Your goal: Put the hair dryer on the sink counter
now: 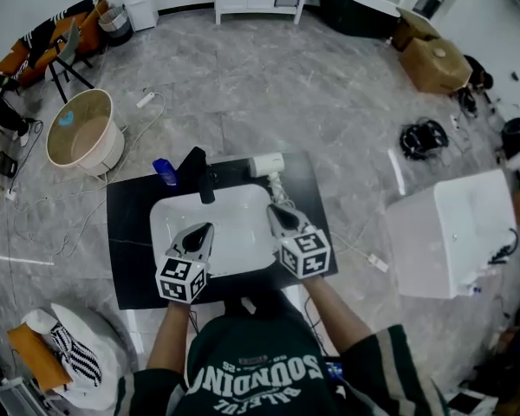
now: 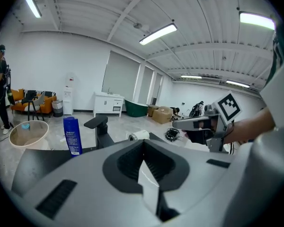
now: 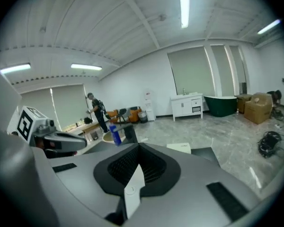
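The white hair dryer [image 1: 267,165] lies on the black sink counter [image 1: 130,258], behind the white basin [image 1: 234,232] at its back right, and its cord [image 1: 280,189] trails toward the front. My right gripper [image 1: 273,208] hovers over the basin's right rim just short of the dryer, jaws shut with nothing between them. My left gripper [image 1: 206,228] hangs over the basin's left half, also shut and empty. In the left gripper view the dryer [image 2: 139,135] shows beyond the shut jaws [image 2: 144,167]. In the right gripper view the dryer [image 3: 180,147] lies past the shut jaws [image 3: 138,169].
A black faucet [image 1: 201,173] and a blue bottle [image 1: 164,172] stand at the counter's back left. A wooden tub [image 1: 80,133] sits on the floor to the left. A white box [image 1: 451,232] stands to the right. A person [image 2: 0,86] stands far off.
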A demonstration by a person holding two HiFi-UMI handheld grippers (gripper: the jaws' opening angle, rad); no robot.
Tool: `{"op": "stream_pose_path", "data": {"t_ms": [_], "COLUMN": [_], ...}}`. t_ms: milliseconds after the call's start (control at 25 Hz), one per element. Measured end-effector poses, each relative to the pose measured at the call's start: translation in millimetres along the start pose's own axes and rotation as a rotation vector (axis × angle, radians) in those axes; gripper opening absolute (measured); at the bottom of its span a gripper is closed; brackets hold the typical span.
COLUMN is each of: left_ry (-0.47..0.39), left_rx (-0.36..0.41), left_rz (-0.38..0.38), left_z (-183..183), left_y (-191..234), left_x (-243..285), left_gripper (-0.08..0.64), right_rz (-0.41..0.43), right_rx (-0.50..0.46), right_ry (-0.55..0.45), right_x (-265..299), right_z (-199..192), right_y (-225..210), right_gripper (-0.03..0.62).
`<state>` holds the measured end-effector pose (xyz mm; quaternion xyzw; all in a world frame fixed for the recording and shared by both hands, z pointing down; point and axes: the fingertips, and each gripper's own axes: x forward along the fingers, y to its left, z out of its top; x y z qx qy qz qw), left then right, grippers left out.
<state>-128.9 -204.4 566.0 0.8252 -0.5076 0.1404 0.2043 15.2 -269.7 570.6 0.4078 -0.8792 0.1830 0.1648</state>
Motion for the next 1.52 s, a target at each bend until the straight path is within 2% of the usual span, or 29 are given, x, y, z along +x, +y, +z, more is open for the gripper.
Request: {"op": "stream_pose_path", "data": {"t_ms": [160, 400, 560, 800, 1520], "left_ry": [-0.037, -0.071, -0.087, -0.105, -0.086], "left_rx": [0.026, 0.049, 0.071, 0.064, 0.042], "left_rz": [-0.002, 0.0, -0.002, 0.006, 0.015], "left_z": [9.7, 16.5, 20.1, 20.4, 9.7], "left_y": [-2.6, -5.7, -11.8, -12.7, -0.1], "left_x": [-14.2, -32.4, -42.8, -52.7, -55.4], "left_gripper": [0.0, 0.0, 0.0, 0.0, 0.0], "right_rz": [0.015, 0.002, -0.005, -0.005, -0.002], "right_rx": [-0.031, -0.068, -0.058, -0.059, -0.094], "right_ry": [-0.107, -0.179, -0.182, -0.19, -0.174], "right_x": [-20.5, -42.0, -50.5, -55.2, -52.4], "right_z": [26.7, 37.4, 29.4, 22.8, 21.9], "right_y": [24.6, 45.4, 51.8, 56.4, 59.7], "right_gripper": [0.002, 0.001, 0.0, 0.0, 0.0]}}
